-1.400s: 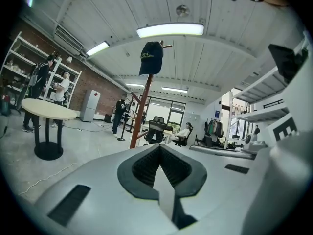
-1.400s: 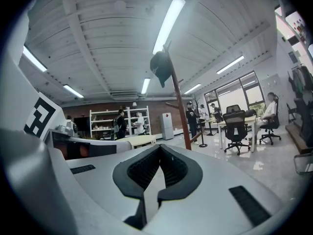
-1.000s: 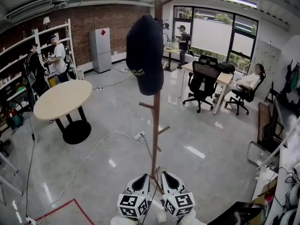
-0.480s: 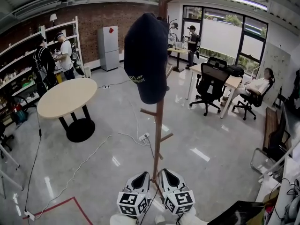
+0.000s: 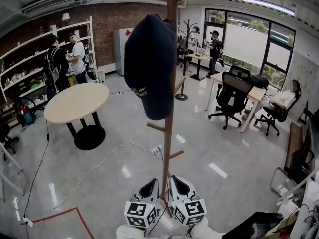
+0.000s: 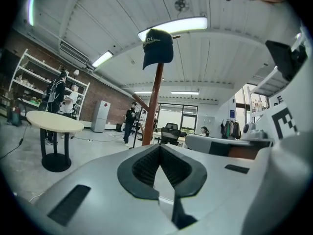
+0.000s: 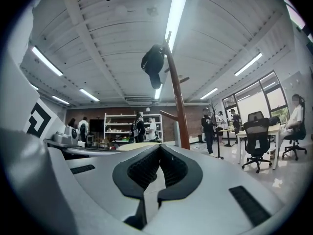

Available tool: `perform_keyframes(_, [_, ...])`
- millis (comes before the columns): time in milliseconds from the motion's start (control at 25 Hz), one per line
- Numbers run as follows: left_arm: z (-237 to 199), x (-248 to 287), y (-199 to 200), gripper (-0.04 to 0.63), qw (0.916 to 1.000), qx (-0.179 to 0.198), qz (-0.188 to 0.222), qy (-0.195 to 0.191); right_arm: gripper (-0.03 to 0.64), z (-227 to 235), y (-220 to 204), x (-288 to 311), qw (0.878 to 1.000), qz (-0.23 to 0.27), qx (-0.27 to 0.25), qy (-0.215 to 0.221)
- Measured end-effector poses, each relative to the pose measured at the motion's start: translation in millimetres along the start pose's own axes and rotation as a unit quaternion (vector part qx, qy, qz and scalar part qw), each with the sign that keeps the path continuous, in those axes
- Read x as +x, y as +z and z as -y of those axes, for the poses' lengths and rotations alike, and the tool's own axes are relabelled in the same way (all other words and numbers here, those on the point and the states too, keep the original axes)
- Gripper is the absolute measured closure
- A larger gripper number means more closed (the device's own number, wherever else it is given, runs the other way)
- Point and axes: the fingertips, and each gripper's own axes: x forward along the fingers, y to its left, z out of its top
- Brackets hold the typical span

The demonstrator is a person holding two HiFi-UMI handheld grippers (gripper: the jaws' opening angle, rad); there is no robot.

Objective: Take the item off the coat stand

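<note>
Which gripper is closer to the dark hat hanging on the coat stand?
Left, slightly. The left gripper sits low, left of the pole, directly below the hat. The right gripper is equally low, on the pole's other side.

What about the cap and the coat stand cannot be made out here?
- Head view: the cap covers the peg it hangs on.
- Head view: the upper edge cuts the top of the coat stand; the left gripper and right gripper hide its base.
- Cap's print: too small to read.
</note>
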Motion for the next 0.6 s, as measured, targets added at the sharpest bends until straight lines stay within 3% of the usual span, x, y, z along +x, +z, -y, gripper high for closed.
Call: perform_keyframes(600, [-18,24,17,0.594,0.9995,0.022,0.006,0.022,0.607,9,25,40,0.999,0.028,0.009,0.033])
